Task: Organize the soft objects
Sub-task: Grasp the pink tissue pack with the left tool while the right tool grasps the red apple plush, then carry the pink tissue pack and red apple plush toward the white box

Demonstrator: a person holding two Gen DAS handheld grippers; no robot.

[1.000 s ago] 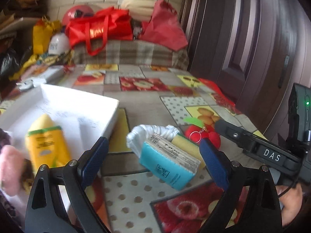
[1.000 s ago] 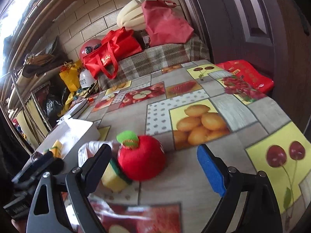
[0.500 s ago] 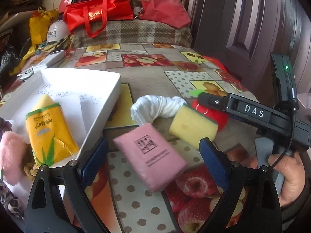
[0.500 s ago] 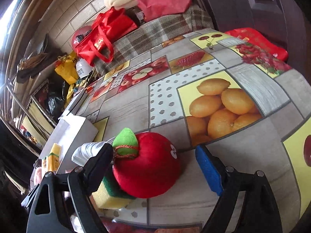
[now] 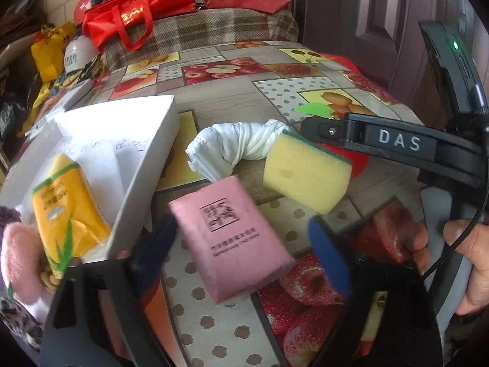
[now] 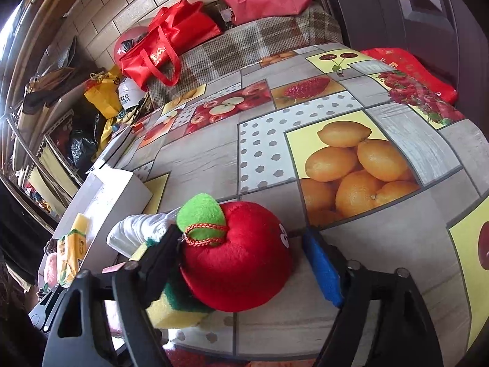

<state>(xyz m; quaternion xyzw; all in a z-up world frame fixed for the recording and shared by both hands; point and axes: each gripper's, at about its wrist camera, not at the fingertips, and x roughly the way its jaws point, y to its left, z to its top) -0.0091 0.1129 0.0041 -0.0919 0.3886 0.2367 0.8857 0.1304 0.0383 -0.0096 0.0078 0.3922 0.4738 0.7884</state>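
A pink tissue pack [image 5: 230, 238] lies on the fruit-print tablecloth between the open fingers of my left gripper [image 5: 241, 250], not gripped. Beside it are a yellow-green sponge [image 5: 305, 177] and a rolled white cloth [image 5: 235, 150]. The white box [image 5: 146, 165] to the left holds a yellow tissue pack [image 5: 65, 205] and a pink fluffy toy [image 5: 20, 263]. My right gripper [image 6: 241, 266] is open around a red plush apple [image 6: 235, 263] with a green leaf; the left finger [image 6: 159, 263] touches it, the blue pad [image 6: 324, 269] stands just apart. The sponge [image 6: 171, 309] lies beside the apple.
The right gripper's body [image 5: 397, 150] crosses the left wrist view above the sponge. Red bags [image 6: 165, 46], a plaid cushion [image 6: 244, 49] and clutter stand beyond the table's far edge. A red packet [image 6: 409, 70] lies at the far right edge. A dark door [image 5: 366, 15] is on the right.
Both grippers have come down and forward. The tissue pack has flipped from its blue side to its pink side and now lies between my left fingers. The apple now sits between my right fingers.
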